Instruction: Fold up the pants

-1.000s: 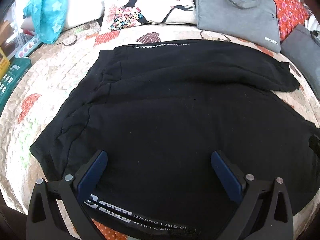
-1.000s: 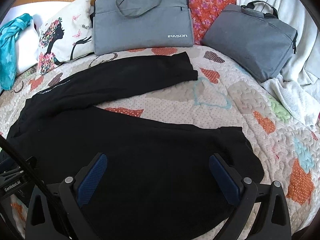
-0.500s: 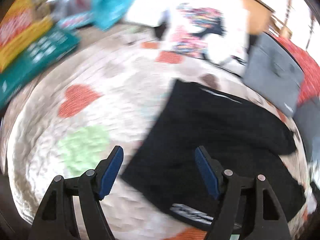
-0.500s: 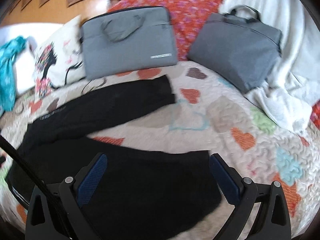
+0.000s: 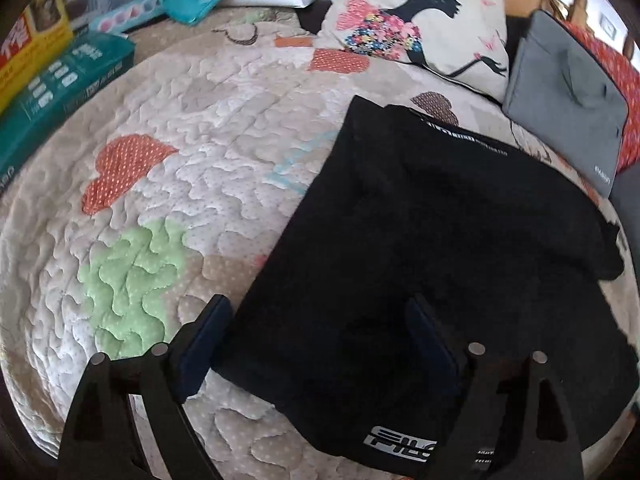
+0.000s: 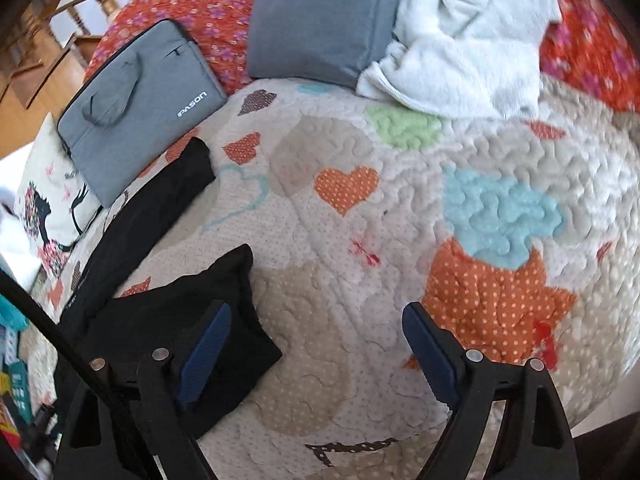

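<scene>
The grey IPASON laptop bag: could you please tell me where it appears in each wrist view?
Left wrist: grey IPASON laptop bag at upper right, beyond the black pants.
Right wrist: the bag at upper left, above a pant leg.
Shared landmark: silhouette pillow beside it.

Bed with heart-patterned quilt (image 5: pixel 208 128), black pants (image 5: pixel 420 240) spread at 4 o'clock, silhouette pillow (image 5: pixel 420 20) at 12, grey laptop bag (image 5: pixel 568 96) at 2, teal box (image 5: pixel 60 92) at 10, white towel (image 6: pixel 460 40) at far right.

Both wrist views overlook the pants (image 5: pixel 420 240) closely.
</scene>
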The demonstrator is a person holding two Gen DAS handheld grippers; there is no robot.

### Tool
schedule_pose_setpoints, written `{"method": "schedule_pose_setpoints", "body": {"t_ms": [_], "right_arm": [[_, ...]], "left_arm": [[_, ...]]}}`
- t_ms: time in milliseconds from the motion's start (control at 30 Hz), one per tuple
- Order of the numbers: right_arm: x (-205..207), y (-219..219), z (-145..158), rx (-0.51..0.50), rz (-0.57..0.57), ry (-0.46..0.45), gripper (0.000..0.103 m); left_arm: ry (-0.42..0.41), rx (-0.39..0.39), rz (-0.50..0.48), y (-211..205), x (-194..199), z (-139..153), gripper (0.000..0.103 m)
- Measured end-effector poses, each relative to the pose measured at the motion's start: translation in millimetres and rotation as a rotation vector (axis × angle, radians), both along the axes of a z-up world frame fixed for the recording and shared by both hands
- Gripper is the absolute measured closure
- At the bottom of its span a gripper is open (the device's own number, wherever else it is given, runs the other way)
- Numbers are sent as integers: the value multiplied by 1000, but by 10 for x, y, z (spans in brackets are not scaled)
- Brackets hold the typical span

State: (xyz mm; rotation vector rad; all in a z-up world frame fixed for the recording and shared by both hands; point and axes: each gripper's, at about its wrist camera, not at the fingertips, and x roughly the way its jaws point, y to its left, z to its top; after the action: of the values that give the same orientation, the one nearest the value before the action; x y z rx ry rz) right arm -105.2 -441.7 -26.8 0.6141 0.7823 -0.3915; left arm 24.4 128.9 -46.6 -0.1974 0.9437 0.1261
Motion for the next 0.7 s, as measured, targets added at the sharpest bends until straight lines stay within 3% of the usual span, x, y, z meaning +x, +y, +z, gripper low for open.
{"method": "schedule_pose_setpoints", "body": {"t_ms": [167, 700], "right_arm": [[80, 168, 31, -30, 37, -8, 12], [274, 523, 14, -100, 119, 12, 12]], "left_arm": [[-4, -26, 7, 48, -26, 15, 16], [-6, 65, 16, -104, 13, 27, 16]]}}
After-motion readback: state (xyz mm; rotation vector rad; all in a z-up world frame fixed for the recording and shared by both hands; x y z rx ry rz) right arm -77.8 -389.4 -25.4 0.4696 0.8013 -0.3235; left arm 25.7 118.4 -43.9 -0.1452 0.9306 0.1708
